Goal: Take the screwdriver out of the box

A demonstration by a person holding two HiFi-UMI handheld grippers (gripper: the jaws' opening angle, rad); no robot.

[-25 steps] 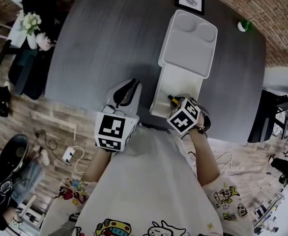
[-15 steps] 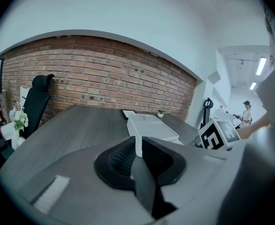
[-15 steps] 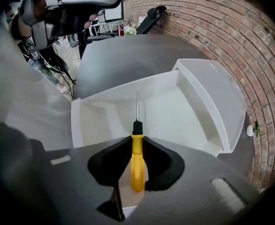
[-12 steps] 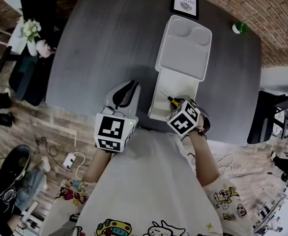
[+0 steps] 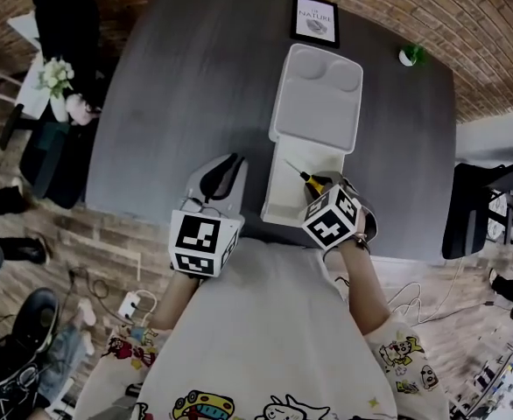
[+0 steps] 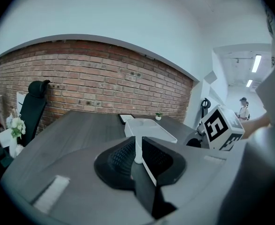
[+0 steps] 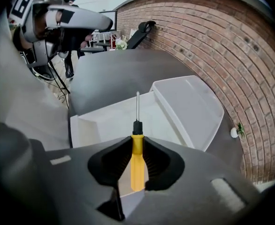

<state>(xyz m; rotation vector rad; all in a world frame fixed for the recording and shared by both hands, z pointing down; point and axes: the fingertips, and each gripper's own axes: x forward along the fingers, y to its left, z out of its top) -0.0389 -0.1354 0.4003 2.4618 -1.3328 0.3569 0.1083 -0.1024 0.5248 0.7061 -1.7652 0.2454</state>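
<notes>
1. I see the right gripper (image 7: 137,149) with its fingers (image 7: 116,159) clamped on the yellow handle of the screwdriver (image 7: 137,125), one pad on each side of it.
2. The screwdriver's long axis runs straight out along the gripper's own line. The butt of the handle sits back between the pads, then comes the black collar, then the bare metal shaft pointing away from me.
3. In the right gripper view the tip points toward the far end of the box (image 5: 277,186), where the base meets the flipped-open lid (image 5: 316,103).
4. From the head view the tool lies over the near end of the open base, on its right side. The handle is nearest the person and the shaft slants toward the far left across the white interior.
5. I cannot tell whether the tip touches the box floor.
6. The right gripper tilts steeply downward over the box.
7. The left gripper (image 5: 237,157) sits just beside the box's left wall, apart from it and low over the dark surface (image 5: 178,86).
8. Its fingers (image 6: 121,156) are drawn nearly together with only a thin slit between them. They grip nothing, and a sliver of the white box shows through the slit.
9. Beyond the lid, a framed picture (image 5: 314,20) lies at the far edge of the surface.
</notes>
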